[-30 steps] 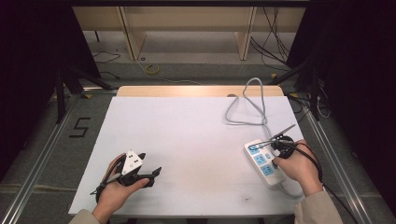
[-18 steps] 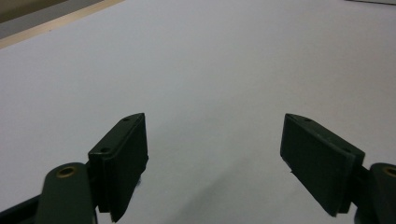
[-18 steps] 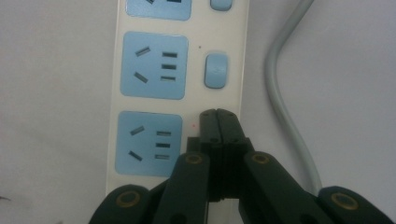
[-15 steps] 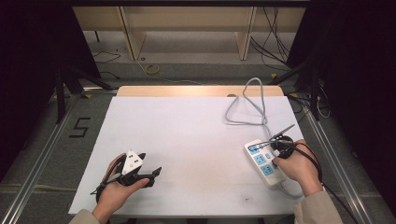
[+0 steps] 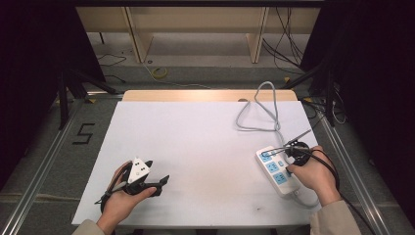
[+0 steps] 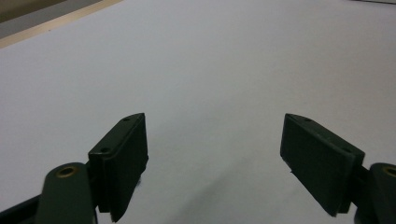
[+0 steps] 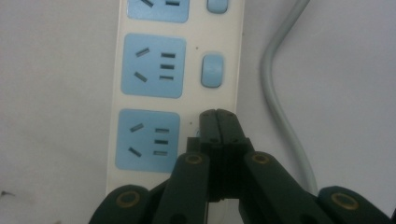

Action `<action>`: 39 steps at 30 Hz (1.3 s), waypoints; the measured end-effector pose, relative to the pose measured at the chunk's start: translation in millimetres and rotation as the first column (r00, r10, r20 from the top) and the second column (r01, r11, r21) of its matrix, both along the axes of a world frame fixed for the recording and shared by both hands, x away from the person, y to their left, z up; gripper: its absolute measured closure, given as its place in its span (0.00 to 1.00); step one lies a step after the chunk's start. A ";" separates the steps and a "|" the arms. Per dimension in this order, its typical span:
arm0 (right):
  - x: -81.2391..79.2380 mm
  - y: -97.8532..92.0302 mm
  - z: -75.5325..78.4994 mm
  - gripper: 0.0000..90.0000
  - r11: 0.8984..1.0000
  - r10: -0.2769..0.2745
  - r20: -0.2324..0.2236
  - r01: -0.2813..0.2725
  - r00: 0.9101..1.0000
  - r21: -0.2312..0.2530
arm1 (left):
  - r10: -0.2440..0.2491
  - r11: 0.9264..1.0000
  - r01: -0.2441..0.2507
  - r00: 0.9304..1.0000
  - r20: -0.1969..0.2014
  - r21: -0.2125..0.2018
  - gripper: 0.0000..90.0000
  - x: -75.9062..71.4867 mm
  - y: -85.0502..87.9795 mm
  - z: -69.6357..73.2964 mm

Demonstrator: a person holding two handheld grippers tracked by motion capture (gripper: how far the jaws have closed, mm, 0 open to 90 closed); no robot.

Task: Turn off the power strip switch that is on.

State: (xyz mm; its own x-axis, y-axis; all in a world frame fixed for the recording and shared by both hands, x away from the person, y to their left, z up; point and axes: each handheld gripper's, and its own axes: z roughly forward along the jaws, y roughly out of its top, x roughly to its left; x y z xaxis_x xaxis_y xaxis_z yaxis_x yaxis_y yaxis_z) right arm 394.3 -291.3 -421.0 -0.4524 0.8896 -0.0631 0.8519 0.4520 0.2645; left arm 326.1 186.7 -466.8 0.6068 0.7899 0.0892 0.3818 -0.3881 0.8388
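Nothing has shifted over the last second: the right tool (image 7: 218,116), jaws closed and empty, presses the near switch of the power strip (image 5: 276,169) at the table's (image 5: 195,147) right edge, likely toggling it. The left tool (image 6: 215,158) rests open at near left.

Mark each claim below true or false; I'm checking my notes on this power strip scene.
1. The right gripper has its jaws shut together over the power strip. True.
2. The left gripper is shut. False: its jaws stand wide apart over bare table.
3. The power strip's sockets are blue. True.
4. A plug sits in one socket. False: the sockets in sight are empty.
5. The strip's grey cord loops toward the table's far edge. True.
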 end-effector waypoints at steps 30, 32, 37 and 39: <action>-3.7 7.3 1.8 0.91 0.970 0.036 0.230 -0.089 0.973 0.225 | 0.000 1.000 0.000 1.000 0.001 0.001 0.26 -0.1 0.3 0.2; -3.9 8.0 1.4 0.90 0.969 0.042 0.241 -0.098 0.970 0.227 | 0.000 1.000 0.000 1.000 0.001 0.001 0.26 -0.1 0.3 0.2; -5.5 10.7 -0.4 0.84 0.956 0.055 0.284 -0.133 0.957 0.263 | 0.001 1.000 -0.001 1.000 0.000 -0.001 0.26 -0.3 0.2 0.1; -6.1 12.0 -1.7 0.81 0.948 0.074 0.316 -0.165 0.946 0.274 | -0.001 1.000 0.001 1.000 0.000 0.001 0.26 -0.2 0.4 0.2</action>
State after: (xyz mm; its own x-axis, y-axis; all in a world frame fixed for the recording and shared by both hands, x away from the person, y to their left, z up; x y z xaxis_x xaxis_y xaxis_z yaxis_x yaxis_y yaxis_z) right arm 388.2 -279.3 -422.8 -0.5573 0.8292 0.0434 0.6575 0.4088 0.6329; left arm 325.9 187.1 -466.7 0.6073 0.7893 0.0900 0.3815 -0.3891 0.8385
